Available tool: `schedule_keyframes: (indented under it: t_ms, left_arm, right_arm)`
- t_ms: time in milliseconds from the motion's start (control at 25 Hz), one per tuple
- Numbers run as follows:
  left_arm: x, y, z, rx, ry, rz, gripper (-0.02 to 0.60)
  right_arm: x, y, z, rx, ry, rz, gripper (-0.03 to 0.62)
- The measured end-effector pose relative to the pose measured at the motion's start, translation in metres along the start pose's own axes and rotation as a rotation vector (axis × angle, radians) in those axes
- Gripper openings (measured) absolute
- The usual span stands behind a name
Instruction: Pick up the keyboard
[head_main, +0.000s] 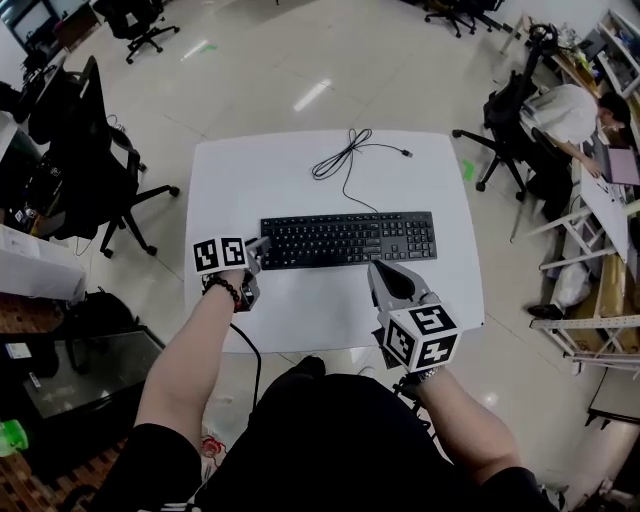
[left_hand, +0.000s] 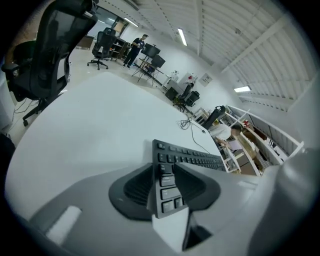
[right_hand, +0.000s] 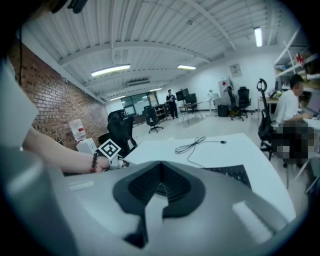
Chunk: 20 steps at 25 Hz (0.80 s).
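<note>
A black keyboard lies flat across the middle of the white table, and its cable is coiled behind it. My left gripper is at the keyboard's left end with its jaws open. In the left gripper view the keyboard's left end shows in the gap of the left gripper, and the pads stand clear of it. My right gripper hovers in front of the keyboard's right half, shut and empty. In the right gripper view the right gripper has the keyboard beyond and to its right.
A black office chair stands left of the table and another at its far right corner. A person sits at a desk on the right. The table's front edge runs just ahead of my arms.
</note>
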<state>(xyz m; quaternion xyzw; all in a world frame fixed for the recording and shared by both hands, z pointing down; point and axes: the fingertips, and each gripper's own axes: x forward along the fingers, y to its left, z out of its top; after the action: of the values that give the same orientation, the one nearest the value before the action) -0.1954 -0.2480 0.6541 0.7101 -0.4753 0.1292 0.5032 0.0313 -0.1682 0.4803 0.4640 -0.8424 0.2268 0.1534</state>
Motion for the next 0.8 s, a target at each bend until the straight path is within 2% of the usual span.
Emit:
schedule_keyframes:
  t_ms: [200, 360, 480, 600, 800]
  left_arm:
    - [0.012, 0.009, -0.006, -0.046, 0.044, -0.034, 0.132]
    - [0.016, 0.008, -0.006, -0.087, 0.050, -0.092, 0.106]
    - [0.015, 0.007, -0.008, -0.113, 0.051, -0.108, 0.097]
    - [0.011, 0.004, -0.007, -0.113, 0.044, -0.101, 0.092]
    - [-0.004, -0.013, 0.005, -0.090, 0.024, -0.117, 0.086]
  right_arm:
    - [0.007, -0.006, -0.004, 0.025, 0.015, -0.020, 0.002]
    - [0.013, -0.009, -0.007, 0.040, 0.022, -0.027, 0.002]
    - [0.016, -0.012, -0.014, 0.068, 0.033, -0.023, 0.002]
    - [0.021, -0.015, -0.024, 0.129, 0.057, -0.005, 0.002]
    - [0.031, -0.026, -0.048, 0.305, 0.111, 0.019, 0.011]
